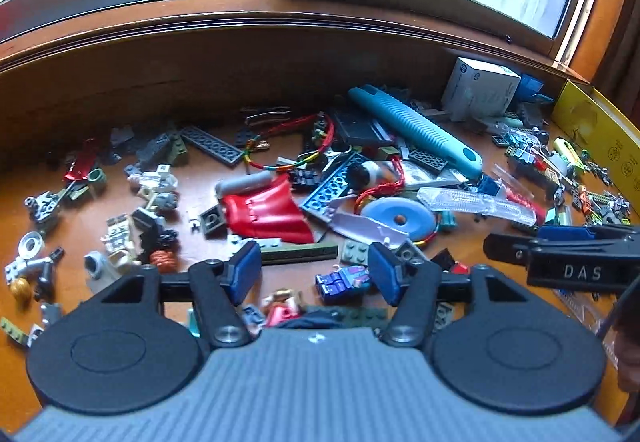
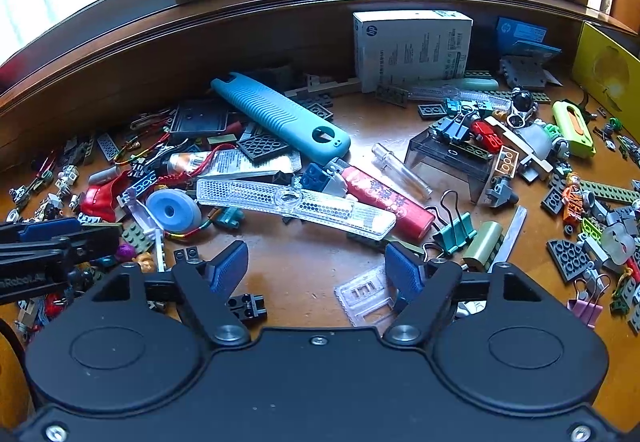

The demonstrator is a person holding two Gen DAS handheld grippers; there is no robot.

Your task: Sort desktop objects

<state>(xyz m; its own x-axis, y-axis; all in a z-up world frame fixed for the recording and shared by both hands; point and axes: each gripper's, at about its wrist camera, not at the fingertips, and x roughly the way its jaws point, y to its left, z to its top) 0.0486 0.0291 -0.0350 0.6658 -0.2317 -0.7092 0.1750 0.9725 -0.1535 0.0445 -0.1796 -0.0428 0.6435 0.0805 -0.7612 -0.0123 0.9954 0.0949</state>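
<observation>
- Both grippers are hanging wide apart, holding nothing: left gripper point(image 1: 314, 274), then right gripper point(image 2: 316, 270).
- Red cape point(image 1: 266, 211) is lying ahead of the left one; probably soft, so pinch its edge.
- Clear strip point(image 2: 296, 207) is sitting mid-desk point(image 2: 304, 262); looks light and stiff, so grab its middle.

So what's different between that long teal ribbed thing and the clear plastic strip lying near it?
The teal ribbed case is opaque and solid-coloured; the clear strip is see-through with a dotted pattern. The teal case has grooved ribs and a round hole near its nearer end; the clear strip has a small round boss at its middle. The teal case runs diagonally away toward the window; the clear strip lies more crosswise. Both are long, slim and resting on the clutter.
</observation>
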